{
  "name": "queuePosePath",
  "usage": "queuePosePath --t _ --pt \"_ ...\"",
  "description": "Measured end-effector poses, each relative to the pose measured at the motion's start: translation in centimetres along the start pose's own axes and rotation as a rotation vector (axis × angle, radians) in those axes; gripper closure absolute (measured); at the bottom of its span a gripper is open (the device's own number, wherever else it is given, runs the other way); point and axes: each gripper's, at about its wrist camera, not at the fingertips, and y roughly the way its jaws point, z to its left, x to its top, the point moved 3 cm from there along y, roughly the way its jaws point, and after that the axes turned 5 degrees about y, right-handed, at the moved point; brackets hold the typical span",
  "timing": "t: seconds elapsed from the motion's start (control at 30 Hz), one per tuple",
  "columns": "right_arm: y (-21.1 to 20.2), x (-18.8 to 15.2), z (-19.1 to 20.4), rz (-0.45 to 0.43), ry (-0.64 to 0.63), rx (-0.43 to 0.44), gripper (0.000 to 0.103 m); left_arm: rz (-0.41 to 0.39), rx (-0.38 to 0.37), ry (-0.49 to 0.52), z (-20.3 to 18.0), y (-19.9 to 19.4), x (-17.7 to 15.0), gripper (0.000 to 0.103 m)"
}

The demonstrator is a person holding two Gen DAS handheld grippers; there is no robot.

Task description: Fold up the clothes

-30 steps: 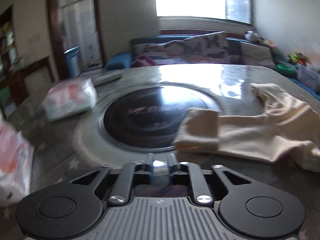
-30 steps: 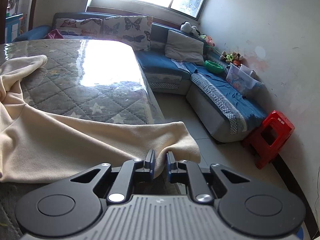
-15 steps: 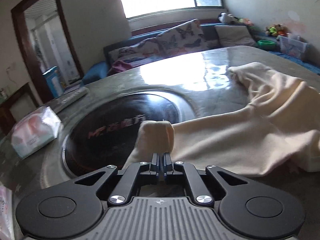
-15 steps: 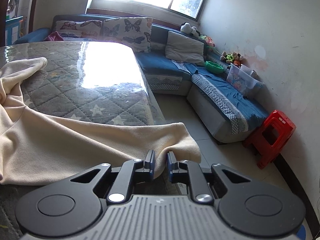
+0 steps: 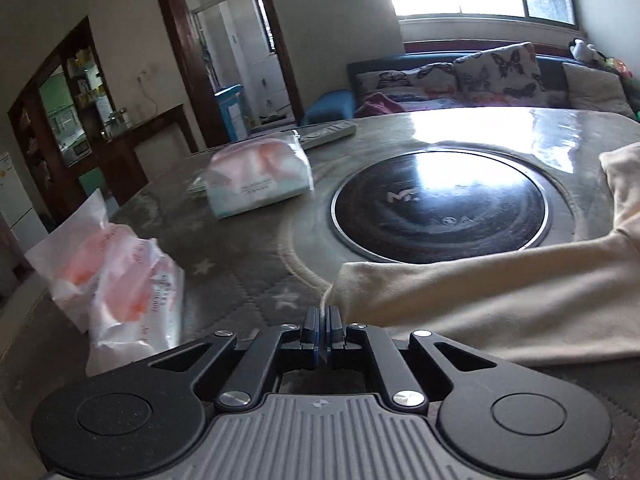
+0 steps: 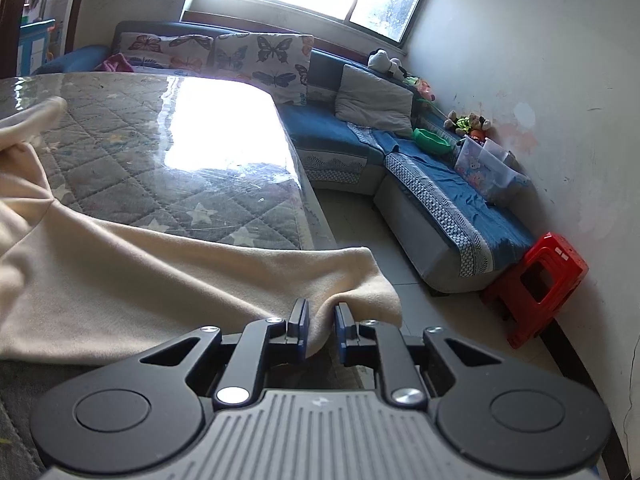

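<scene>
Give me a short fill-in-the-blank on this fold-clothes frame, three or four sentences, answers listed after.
1. The garment being folded is ____ in colour.
2. The left gripper has its jaws ____ on the garment's edge.
3. The stool by the wall is ____.
4. The black disc set into the table is ____ in shape.

Answers: cream; shut; red; round

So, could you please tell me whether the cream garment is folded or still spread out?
Spread out: the cream garment lies in one loose layer across the table, with no fold visible.
</scene>
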Motion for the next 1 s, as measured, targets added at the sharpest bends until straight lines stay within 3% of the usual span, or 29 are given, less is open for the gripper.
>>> queuePosePath --t 0.2,0.37,0.53,0.7,0.8,1.0 --pt "0.6 0.6 -0.7 0.016 0.017 -0.002 0.08 0.032 0.069 -0.03 1.8 0.5 -0.2 0.1" --pt "0.4 0.1 0.1 -0.005 -0.034 -0.028 0.08 0.048 0.084 0.04 1.1 0.5 -1.3 0.098" --pt "-0.1 0.8 -0.6 0.016 -0.001 0.03 0.074 0.064 0.089 0.015 1.9 0.5 -0.7 0.095" --pt "-2.3 2.2 -0.4 -0.031 -0.046 0.069 0.073 0.063 0.074 -0.021 2.9 0.2 -0.2 0.095" --pt "-3.0 3.3 0.4 -0.047 -0.062 0.119 0.073 0.044 0.036 -0.04 2.4 -0.1 0.5 0.093" --pt "-3.4 5.3 3.2 -0.044 -0.048 0.27 0.073 -0.014 -0.143 -0.007 -2.1 -1.1 2.8 0.09"
